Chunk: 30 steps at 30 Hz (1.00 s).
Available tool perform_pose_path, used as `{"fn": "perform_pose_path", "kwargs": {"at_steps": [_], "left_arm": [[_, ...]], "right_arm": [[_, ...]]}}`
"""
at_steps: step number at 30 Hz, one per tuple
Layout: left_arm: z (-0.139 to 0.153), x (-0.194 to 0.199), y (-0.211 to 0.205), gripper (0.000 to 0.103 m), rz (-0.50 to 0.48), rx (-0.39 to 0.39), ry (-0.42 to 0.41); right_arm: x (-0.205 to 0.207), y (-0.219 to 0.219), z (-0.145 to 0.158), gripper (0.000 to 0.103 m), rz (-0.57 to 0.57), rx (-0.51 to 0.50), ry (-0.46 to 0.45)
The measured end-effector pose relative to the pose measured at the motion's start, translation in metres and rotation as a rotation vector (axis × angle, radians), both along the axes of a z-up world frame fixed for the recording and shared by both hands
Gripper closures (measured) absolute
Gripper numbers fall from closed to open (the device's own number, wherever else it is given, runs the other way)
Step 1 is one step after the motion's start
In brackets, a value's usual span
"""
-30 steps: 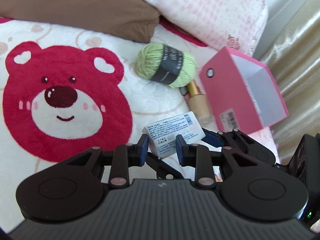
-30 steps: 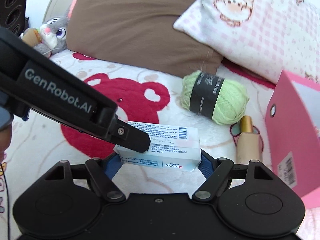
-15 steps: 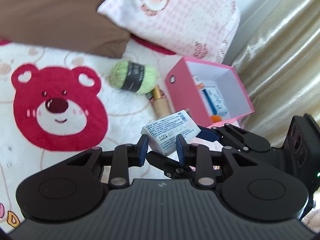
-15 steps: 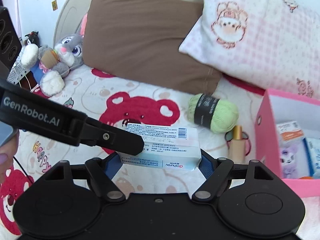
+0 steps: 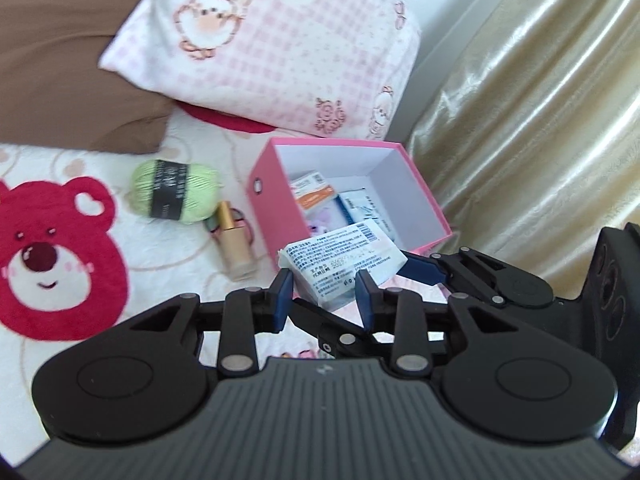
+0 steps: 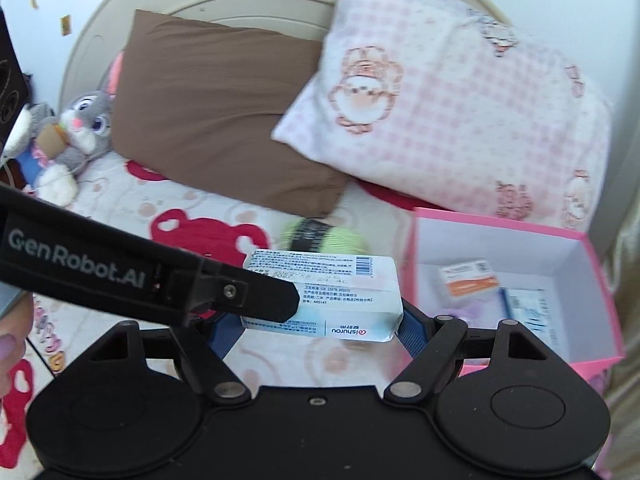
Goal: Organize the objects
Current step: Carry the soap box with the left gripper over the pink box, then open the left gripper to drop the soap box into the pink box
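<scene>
A white and blue printed pack (image 5: 340, 248) hangs above the bed, just in front of the open pink box (image 5: 268, 208). My right gripper (image 6: 320, 330) is shut on the pack (image 6: 344, 292), one blue pad at each end. My left gripper (image 5: 323, 288) has the pack's near end between its pads. Its jaws are opening, and the pads still touch the pack. In the right wrist view one of the left gripper's fingers (image 6: 260, 292) lies across the pack's left end. The pink box (image 6: 500, 224) holds several small packs, among them an orange and white one (image 5: 314, 192).
A green yarn ball (image 5: 176, 192) and a beige bottle with a gold cap (image 5: 236, 248) lie left of the box on the bear blanket. A brown pillow (image 6: 208, 120) and a pink checked pillow (image 5: 280, 40) lie behind. A gold curtain (image 5: 540, 120) hangs right. A bunny plush (image 6: 80, 128) sits far left.
Both grippers have risen with the pack and come nearer the pink box, whose inside now shows. The left pads stand slightly wider apart.
</scene>
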<state>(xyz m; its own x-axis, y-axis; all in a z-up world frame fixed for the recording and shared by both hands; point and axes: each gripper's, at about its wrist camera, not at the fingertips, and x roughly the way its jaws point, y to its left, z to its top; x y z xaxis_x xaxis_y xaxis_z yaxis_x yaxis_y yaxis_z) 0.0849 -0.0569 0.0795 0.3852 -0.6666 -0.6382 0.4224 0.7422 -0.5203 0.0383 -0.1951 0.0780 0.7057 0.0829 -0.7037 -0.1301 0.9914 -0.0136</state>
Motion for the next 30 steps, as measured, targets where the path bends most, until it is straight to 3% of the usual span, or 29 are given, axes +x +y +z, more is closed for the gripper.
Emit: {"fn": "perform_pose_path", "kwargs": {"at_steps": [6,11,16,30], "left_arm": [[-0.004,0.014,-0.039,0.068,-0.021,-0.021,0.003],[-0.012,0.034,-0.068,0.066,-0.023,-0.012,0.017],[-0.026,0.059,-0.097,0.066,-0.038,-0.024,0.034],[-0.091,0.116,-0.177,0.066,-0.087,-0.015,0.106]], "right_arm": [[0.003,-0.034,-0.001,0.020,-0.033,-0.031,-0.007],[0.010,-0.066,-0.008,0.019,0.048,-0.045,-0.066],[0.033,-0.108,-0.020,0.020,0.036,0.032,-0.035],[0.087,-0.183,-0.080,0.018,-0.010,0.024,0.116]]}}
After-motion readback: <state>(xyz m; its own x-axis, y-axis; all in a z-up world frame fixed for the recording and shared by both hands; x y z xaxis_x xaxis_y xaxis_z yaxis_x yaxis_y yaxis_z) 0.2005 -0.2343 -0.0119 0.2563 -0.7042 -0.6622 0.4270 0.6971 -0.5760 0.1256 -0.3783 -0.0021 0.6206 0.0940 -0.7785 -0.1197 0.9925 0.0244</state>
